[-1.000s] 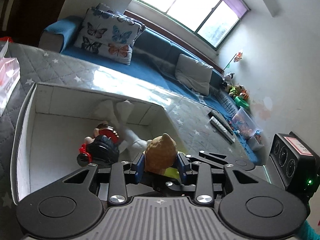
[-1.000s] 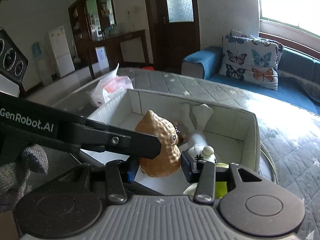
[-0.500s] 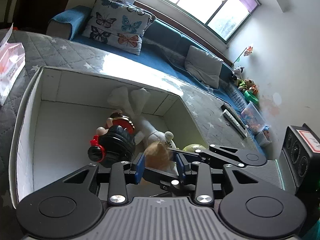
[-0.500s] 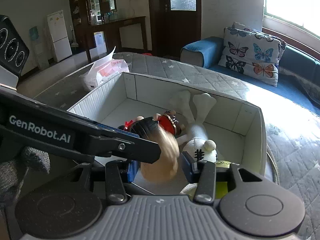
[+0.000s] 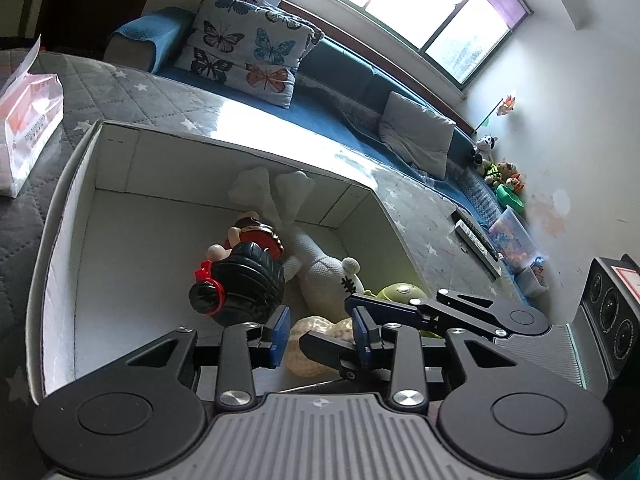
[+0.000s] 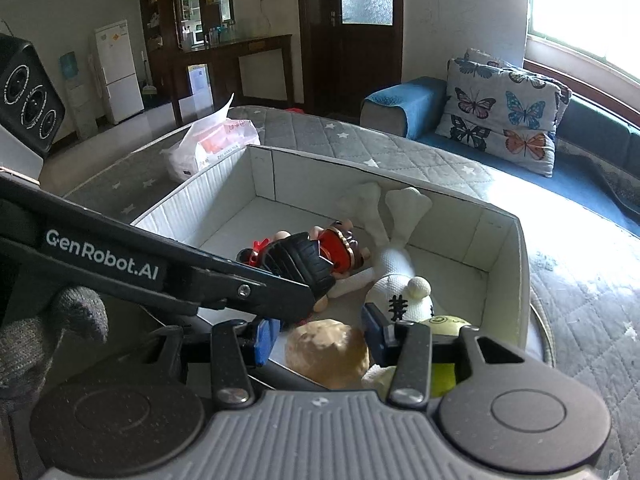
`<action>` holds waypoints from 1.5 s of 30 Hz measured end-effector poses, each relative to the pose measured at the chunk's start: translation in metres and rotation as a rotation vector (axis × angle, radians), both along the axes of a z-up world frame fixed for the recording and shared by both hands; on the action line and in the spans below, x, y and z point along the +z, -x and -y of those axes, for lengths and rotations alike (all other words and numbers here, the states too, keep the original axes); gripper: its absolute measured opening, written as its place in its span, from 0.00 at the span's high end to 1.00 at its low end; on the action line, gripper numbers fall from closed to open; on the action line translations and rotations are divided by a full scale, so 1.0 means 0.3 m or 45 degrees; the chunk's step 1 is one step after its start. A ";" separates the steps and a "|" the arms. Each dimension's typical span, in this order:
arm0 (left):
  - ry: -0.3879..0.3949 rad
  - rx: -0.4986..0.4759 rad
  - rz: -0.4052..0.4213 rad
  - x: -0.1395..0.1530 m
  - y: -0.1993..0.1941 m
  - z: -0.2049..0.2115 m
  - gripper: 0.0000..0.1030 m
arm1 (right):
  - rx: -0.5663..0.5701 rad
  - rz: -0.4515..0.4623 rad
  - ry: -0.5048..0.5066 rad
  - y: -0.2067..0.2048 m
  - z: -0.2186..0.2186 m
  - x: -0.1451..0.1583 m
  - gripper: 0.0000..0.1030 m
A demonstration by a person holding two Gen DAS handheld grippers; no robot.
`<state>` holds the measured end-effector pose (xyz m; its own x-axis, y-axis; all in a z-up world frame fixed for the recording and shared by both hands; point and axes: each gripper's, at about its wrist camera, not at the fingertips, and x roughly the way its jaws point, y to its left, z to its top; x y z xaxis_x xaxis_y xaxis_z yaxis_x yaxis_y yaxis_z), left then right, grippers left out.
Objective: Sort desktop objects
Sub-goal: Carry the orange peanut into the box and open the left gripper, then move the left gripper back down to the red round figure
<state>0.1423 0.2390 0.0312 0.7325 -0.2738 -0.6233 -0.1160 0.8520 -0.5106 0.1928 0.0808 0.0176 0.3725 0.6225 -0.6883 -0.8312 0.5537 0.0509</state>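
Note:
A white box point(image 5: 68, 216) point(image 6: 520, 264) holds a black-haired doll in red point(image 5: 240, 280) point(image 6: 312, 256), a white knitted plush point(image 5: 324, 276) point(image 6: 396, 272) and a green toy point(image 5: 400, 292) point(image 6: 444, 322). A tan peanut-shaped toy point(image 5: 316, 340) point(image 6: 328, 352) lies on the box floor at the near end. My left gripper point(image 5: 320, 334) and my right gripper point(image 6: 316, 336) hover just above it, both open, jaws either side of the toy and apart from it. The right gripper crosses the left wrist view, and the left one crosses the right wrist view.
The box stands on a grey quilted star-pattern surface point(image 5: 168, 100) point(image 6: 400, 148). A tissue pack point(image 5: 24, 120) point(image 6: 212, 144) lies beyond the box's far left. Remote controls point(image 5: 476, 240) lie to the right. A blue sofa with butterfly pillows point(image 6: 500, 108) is behind.
The peanut toy was held raised between the two grippers, then dropped into the box. Both grippers now stand open and empty above it.

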 end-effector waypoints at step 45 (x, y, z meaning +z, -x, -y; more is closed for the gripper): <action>-0.092 -0.084 0.054 0.000 0.239 0.311 0.64 | -0.258 0.082 -0.179 0.271 0.479 -0.037 0.18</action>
